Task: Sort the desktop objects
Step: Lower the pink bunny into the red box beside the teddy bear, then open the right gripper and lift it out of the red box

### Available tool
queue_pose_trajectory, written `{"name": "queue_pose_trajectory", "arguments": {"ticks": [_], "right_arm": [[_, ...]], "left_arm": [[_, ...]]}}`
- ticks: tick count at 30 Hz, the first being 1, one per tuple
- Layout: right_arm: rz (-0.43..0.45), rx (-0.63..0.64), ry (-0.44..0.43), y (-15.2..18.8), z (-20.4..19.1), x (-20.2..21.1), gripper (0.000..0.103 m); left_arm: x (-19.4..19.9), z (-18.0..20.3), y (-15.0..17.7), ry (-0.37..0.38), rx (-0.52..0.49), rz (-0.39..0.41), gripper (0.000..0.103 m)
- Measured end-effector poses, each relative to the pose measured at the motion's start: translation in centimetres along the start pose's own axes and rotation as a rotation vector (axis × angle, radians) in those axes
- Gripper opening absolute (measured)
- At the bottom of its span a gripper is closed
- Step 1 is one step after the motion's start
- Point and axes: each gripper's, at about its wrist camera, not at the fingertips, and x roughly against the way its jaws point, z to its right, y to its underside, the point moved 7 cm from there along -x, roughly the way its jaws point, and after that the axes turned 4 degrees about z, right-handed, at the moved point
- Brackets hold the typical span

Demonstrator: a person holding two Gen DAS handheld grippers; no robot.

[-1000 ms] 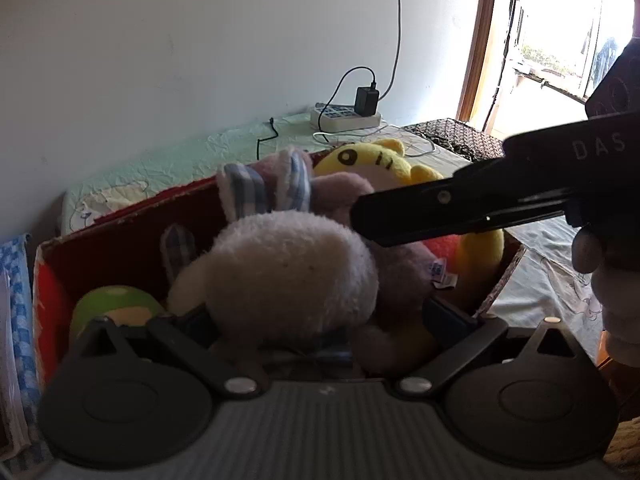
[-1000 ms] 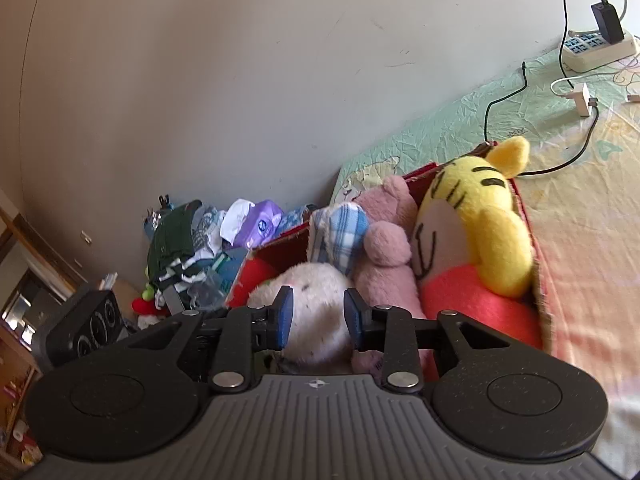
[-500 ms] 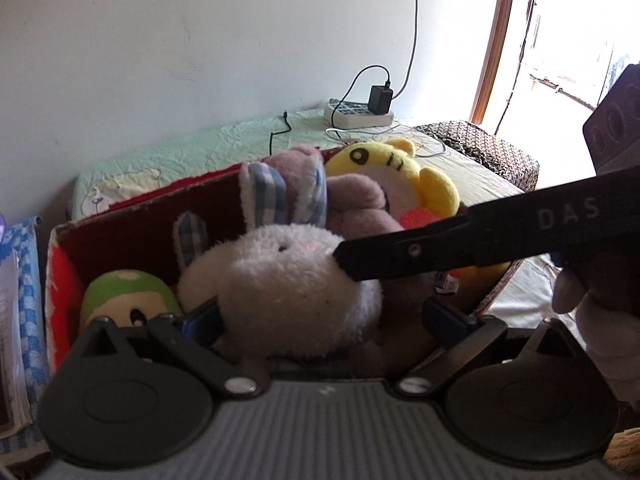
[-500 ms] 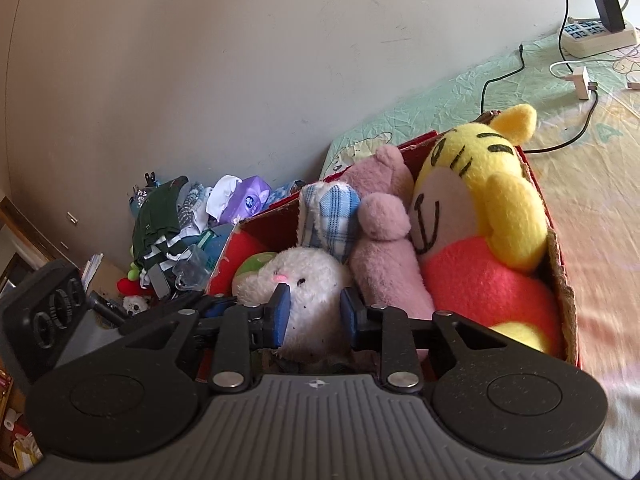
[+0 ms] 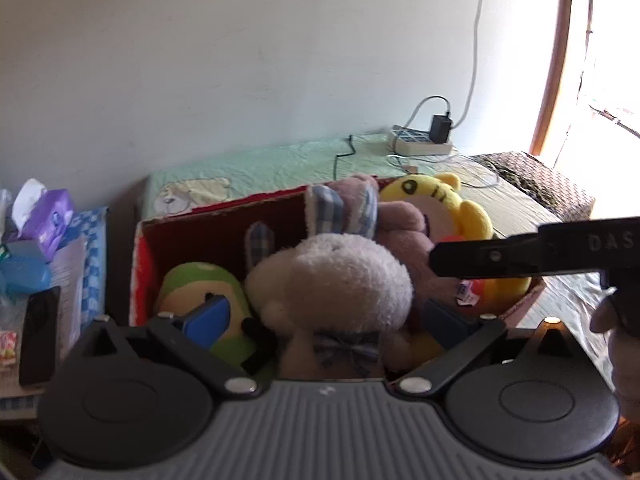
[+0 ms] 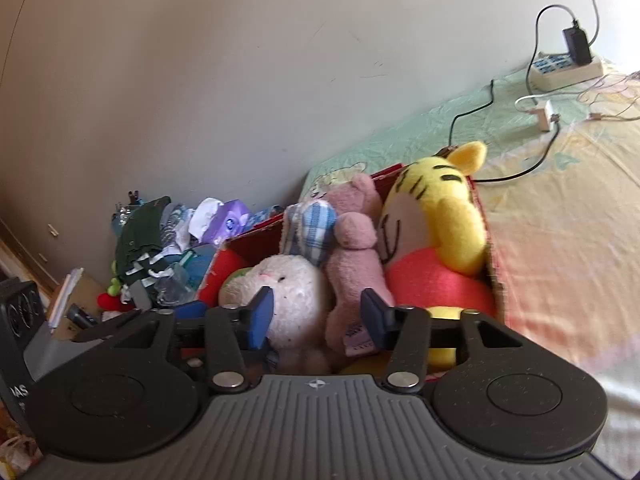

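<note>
While both jaws gape, white rabbit (image 5: pixel 332 276) between

White rabbit plush (image 5: pixel 332 276): fuzzy, nubbly pile. Tiger plush (image 6: pixel 436 216): smooth fleece. Box (image 5: pixel 224 216): red cardboard, rough torn edge. Left tongs (image 5: pixel 326 318): matt black plastic, blue rubbery pads (image 5: pixel 208 318). Bedsheet (image 6: pixel 560 200): crinkled cloth.

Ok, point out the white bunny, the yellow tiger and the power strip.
white bunny (image 6: pixel 298 300): right wrist view, face.
yellow tiger (image 6: pixel 436 204): right wrist view, head.
power strip (image 5: pixel 420 142): left wrist view, top.
</note>
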Motion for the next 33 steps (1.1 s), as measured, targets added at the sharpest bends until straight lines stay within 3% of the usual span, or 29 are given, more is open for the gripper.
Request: {"name": "queue_pose_trajectory", "arguments": {"ticks": [5,13,17,26,33], "right_arm": [[0.010,-0.006,0.023,0.2,0.2,0.8,0.054],[0.003,0.002,0.081,0.7,0.3,1.5,0.054],[0.020,0.016,0.087,0.7,0.3,2.2,0.054],[-0.004,0.047,0.043,0.2,1.2,3.1,0.053],[-0.051,0.109,0.011,-1.1,2.0,3.3,0.053]], "left_arm": [[0.3,0.0,-0.4,-0.088,0.049,-0.009,0.102],[-0.4,1.0,-0.8,-0.209,0.062,-0.098,0.102],[-0.6,1.5,-0.8,-0.236,0.090,-0.121,0.102],[-0.2,3.1,-1.0,-0.335,0.107,-0.145,0.102],[-0.4,4.2,-1.1,-0.410,0.185,-0.167,0.102]]}}
